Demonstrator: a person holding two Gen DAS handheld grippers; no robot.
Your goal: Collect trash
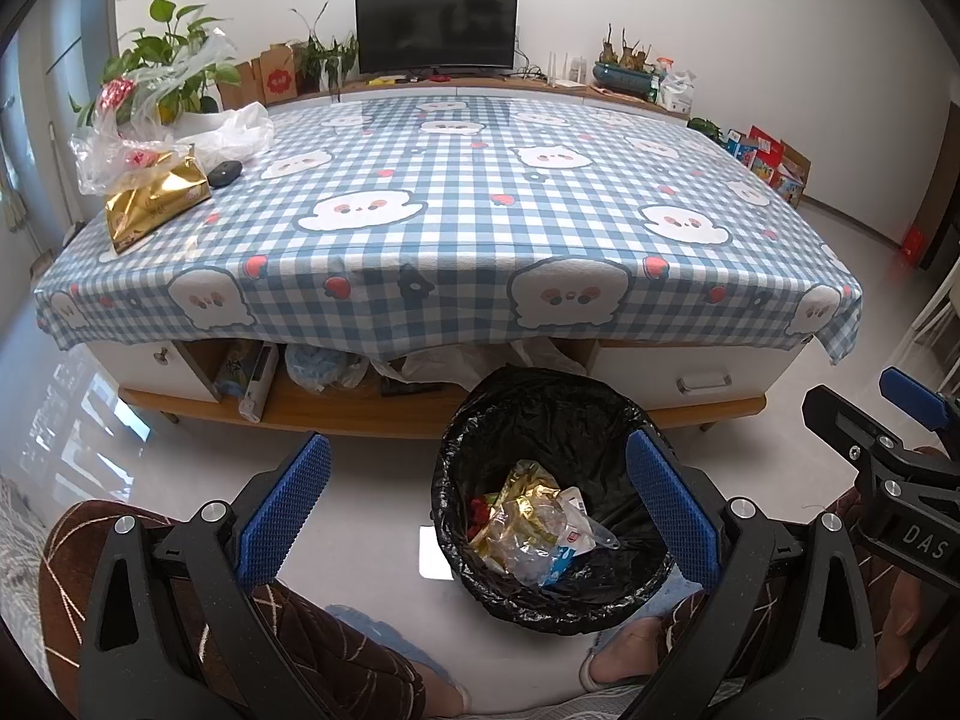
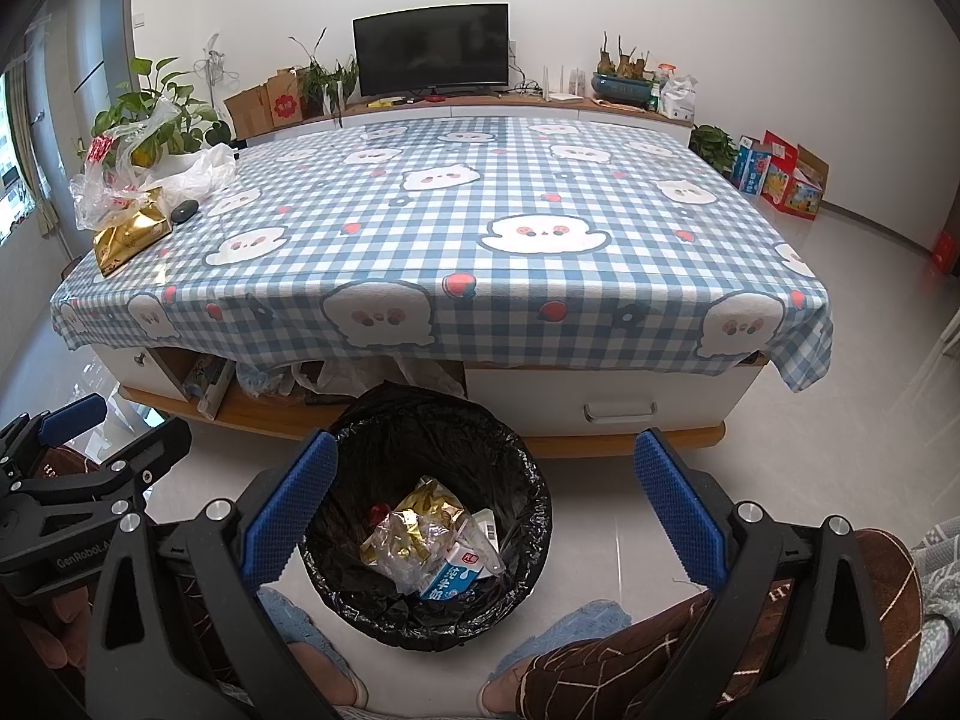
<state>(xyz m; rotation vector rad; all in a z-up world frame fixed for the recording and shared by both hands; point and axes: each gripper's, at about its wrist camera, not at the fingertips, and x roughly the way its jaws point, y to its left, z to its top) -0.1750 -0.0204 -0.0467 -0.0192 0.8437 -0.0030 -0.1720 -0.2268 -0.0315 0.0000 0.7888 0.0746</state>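
A bin lined with a black bag (image 1: 540, 420) (image 2: 432, 438) stands on the floor in front of the table. It holds crumpled wrappers (image 1: 528, 516) (image 2: 414, 528) and a milk carton (image 2: 450, 579). My left gripper (image 1: 480, 504) is open and empty, held above the bin and the floor beside it. My right gripper (image 2: 486, 498) is open and empty, just right of the bin. On the table's far left corner lie a gold packet (image 1: 150, 204) (image 2: 129, 234) and clear plastic bags (image 1: 138, 132) (image 2: 120, 180).
The table has a blue checked cloth (image 1: 480, 192) (image 2: 480, 228). A dark small object (image 1: 223, 173) lies by the bags. Plants (image 1: 174, 54), a monitor (image 1: 437, 30) and boxes (image 2: 780, 174) stand beyond. My knees and slippers are below the grippers.
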